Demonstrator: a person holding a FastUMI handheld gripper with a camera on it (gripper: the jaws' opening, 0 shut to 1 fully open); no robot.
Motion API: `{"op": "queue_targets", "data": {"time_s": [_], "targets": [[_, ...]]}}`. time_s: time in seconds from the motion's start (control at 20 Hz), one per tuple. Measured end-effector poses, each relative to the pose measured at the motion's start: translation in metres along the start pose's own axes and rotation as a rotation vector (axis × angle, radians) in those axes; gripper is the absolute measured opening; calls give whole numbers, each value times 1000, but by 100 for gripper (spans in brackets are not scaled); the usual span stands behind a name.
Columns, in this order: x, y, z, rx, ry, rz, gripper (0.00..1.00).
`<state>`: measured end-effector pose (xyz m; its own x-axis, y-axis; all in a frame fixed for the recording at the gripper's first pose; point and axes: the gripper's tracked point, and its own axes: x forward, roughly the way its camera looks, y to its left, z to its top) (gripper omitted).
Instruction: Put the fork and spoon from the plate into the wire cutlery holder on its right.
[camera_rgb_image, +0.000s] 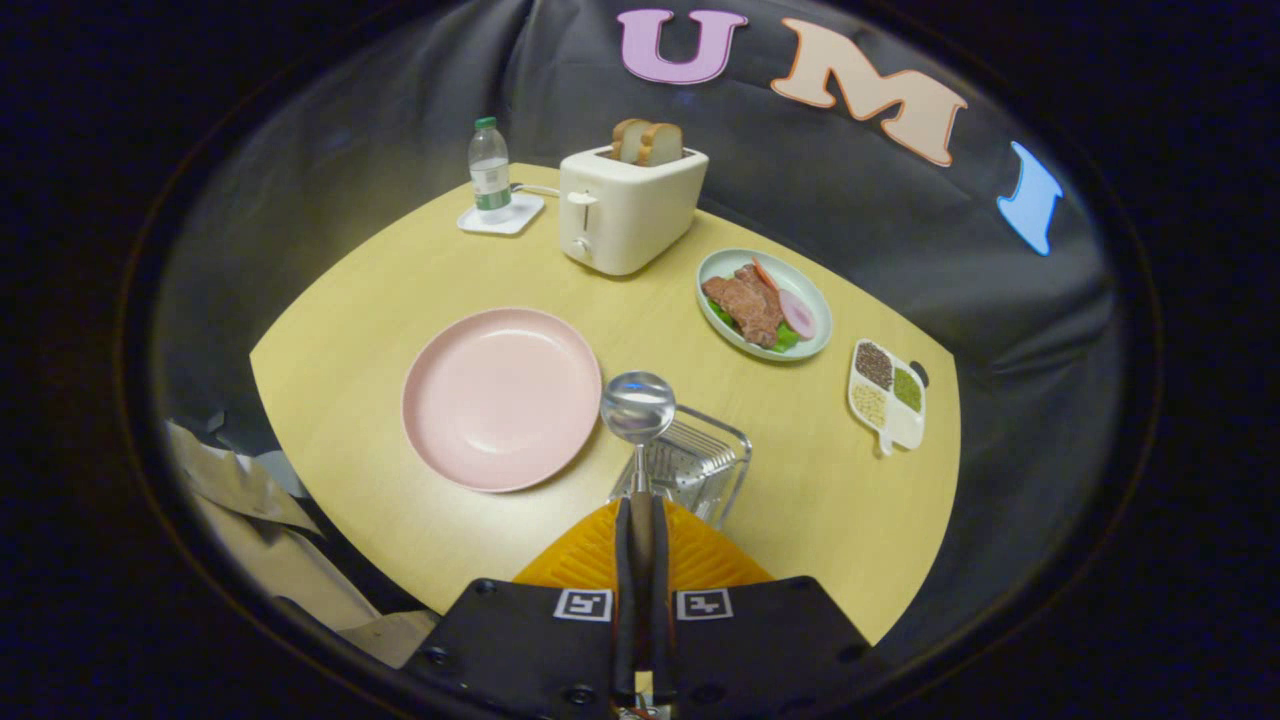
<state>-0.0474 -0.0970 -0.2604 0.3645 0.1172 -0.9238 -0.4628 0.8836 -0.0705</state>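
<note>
- The table (420, 260) is wide and lightly crowded; a loose spoon would slide or bounce on it, and it could roll toward the near edge.
- The toaster (628, 208), the bottle (489, 170), the food plate (765, 303) and the divided dish (887, 394) stand well beyond the work, so I judge them out of danger.
- The pink plate (500, 398) lies empty, just left of the holder; I cannot make out the fork anywhere, so it may already be stowed.
- The wire cutlery holder (700, 465) sits just ahead of the fingers, on the plate's right. It looks light, and a sideways knock from the handle could tip or shove it.
- The gripper (641, 560) has its fingers pressed nearly together on the handle of the spoon (638, 410), bowl end pointing away, above the holder's near left rim.
- The main risk, to my mind: the slim handle pivots in that narrow pinch, or the bowl catches a wire and the spoon falls outside.
</note>
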Motion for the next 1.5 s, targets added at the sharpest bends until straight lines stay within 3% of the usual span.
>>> {"op": "queue_targets", "data": {"time_s": [0.15, 0.45, 0.75, 1.05, 1.5], "targets": [[-3, -11, -18, 25, 64, 15, 10], [-2, -18, -15, 59, 65, 22, 14], [-4, -16, 2, 81, 24, 16, 56], [-23, -10, 35, 148, -141, -14, 98], [-86, 6, 100, 327, -557, -148, 100]]}}
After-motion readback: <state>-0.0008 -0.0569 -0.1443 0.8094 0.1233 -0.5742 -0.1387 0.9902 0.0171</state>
